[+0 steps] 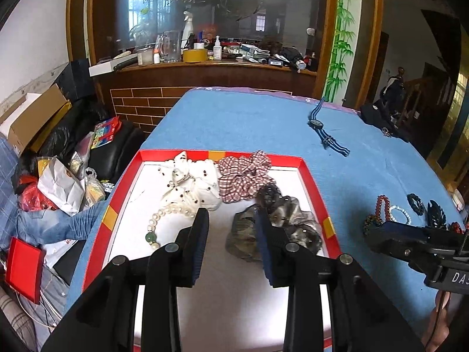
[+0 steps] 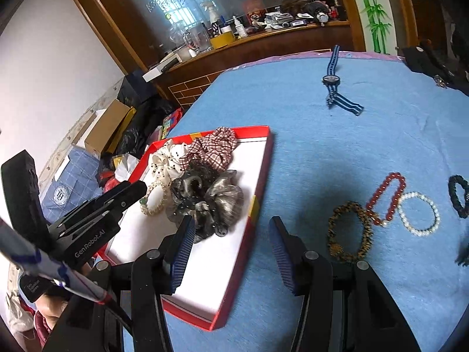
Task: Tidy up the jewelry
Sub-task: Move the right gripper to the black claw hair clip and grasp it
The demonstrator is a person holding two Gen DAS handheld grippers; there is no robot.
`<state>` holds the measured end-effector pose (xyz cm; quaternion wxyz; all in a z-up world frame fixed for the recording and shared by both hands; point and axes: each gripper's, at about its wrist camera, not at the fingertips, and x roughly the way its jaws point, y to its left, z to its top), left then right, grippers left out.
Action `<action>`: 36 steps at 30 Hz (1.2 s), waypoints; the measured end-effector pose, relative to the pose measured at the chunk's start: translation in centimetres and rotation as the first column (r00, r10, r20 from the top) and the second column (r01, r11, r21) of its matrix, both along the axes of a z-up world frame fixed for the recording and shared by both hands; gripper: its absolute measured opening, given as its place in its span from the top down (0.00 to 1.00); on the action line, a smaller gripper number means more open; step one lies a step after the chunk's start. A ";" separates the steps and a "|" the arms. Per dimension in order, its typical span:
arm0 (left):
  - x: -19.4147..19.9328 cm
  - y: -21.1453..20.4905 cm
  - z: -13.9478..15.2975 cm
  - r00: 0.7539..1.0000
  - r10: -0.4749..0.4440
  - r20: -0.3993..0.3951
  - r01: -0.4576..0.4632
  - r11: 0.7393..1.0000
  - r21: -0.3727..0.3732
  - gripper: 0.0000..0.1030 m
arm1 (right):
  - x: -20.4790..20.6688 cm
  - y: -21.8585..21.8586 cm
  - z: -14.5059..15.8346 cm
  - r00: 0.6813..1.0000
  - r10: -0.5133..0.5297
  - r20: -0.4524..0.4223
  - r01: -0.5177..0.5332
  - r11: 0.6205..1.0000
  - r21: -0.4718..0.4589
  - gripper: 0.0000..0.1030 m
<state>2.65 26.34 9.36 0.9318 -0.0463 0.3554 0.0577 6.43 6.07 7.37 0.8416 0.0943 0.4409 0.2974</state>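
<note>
A red tray point(image 1: 318, 193) with a white floor lies on the blue cloth; it also shows in the right wrist view point(image 2: 265, 158). In it lie a white dotted scrunchie point(image 1: 193, 180), a red checked scrunchie point(image 1: 244, 174), a grey scrunchie point(image 1: 281, 223) and a pearl bracelet point(image 1: 164, 220). My left gripper point(image 1: 231, 220) is open and empty just above the tray floor, between the pearls and the grey scrunchie. My right gripper point(image 2: 230, 227) is open and empty over the tray's right rim. To its right lie a leopard bracelet point(image 2: 348, 231), a red bead bracelet point(image 2: 387, 198) and a white pearl bracelet point(image 2: 420, 214).
A blue striped watch point(image 2: 332, 80) lies far back on the cloth, also in the left wrist view point(image 1: 316, 123). Dark hair ties point(image 2: 457, 195) lie at the right edge. A black pouch point(image 1: 378, 117) sits at the far right. Boxes and bags crowd the floor at left.
</note>
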 end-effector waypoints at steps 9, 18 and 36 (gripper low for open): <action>-0.3 -2.5 0.7 0.999 -0.033 0.008 0.033 0.999 0.021 0.70 | -0.6 -2.5 0.1 1.000 -0.025 0.008 0.025 1.000 0.013 0.45; -0.9 -5.1 1.3 0.997 -0.069 0.017 0.068 0.997 0.037 0.69 | -1.0 -5.2 0.3 0.998 -0.055 0.011 0.055 0.998 0.027 0.45; -0.8 -11.2 0.7 0.984 -0.177 -0.008 0.177 0.983 0.053 0.68 | -1.1 -14.9 0.5 0.978 -0.207 0.007 0.206 0.978 0.037 0.45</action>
